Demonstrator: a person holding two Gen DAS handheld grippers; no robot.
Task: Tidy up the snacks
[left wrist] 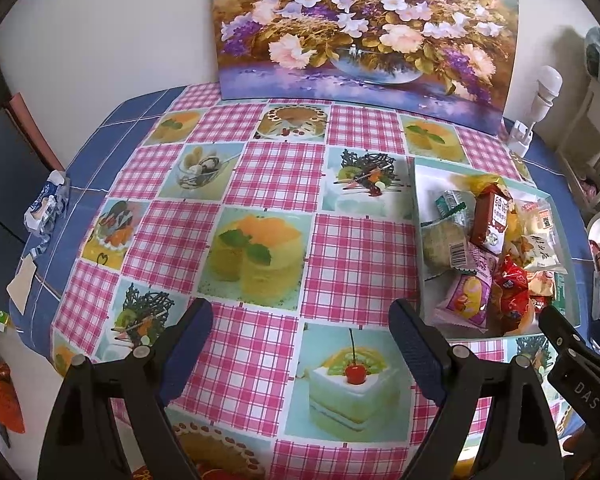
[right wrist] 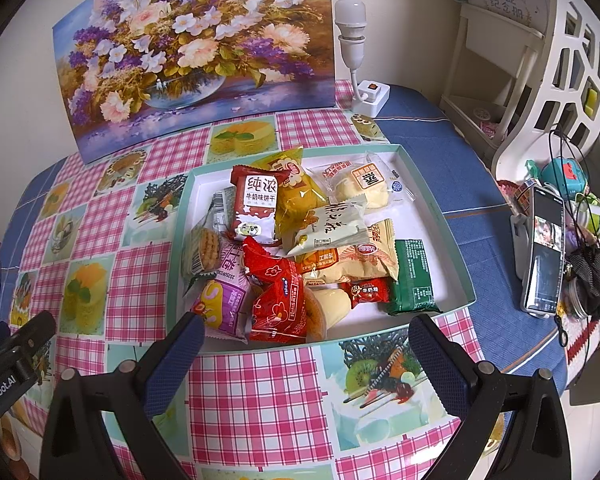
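Nearest in the left wrist view, the left gripper [left wrist: 302, 354] tilts steeply down over the tabletop [left wrist: 260, 184], its jaws spread wide with only the checked, cake-printed cloth between them. The right gripper [right wrist: 306, 360] has the same downward pitch in its own view, jaws equally far apart and holding nothing, its blue pads just short of the near rim of the tray [right wrist: 458, 264]. Each gripper shows in the other's view only as a black corner at the frame edge.

The shallow white tray with a pale green rim sits on the right half of the tabletop and holds a loose heap of wrapped snacks. At its near edge lie a purple packet [right wrist: 220, 308] and a crumpled red packet [right wrist: 278, 300], touching each other; a dark green packet [right wrist: 414, 276] lies at the near right corner. Behind them rest a tan packet [right wrist: 352, 260], a white packet [right wrist: 326, 228], a clear-wrapped biscuit [right wrist: 202, 252], a brown-red milk biscuit packet [right wrist: 256, 204], a yellow packet [right wrist: 296, 188] and a clear-wrapped pale bun [right wrist: 364, 188]. Several overlap, so their full outlines are hidden.

Further back a flower painting [right wrist: 196, 48] leans against the wall beside a bulb lamp [right wrist: 350, 32]. A phone [right wrist: 544, 248] stands at the right edge; a crumpled blue-white wrapper [left wrist: 46, 210] lies far left
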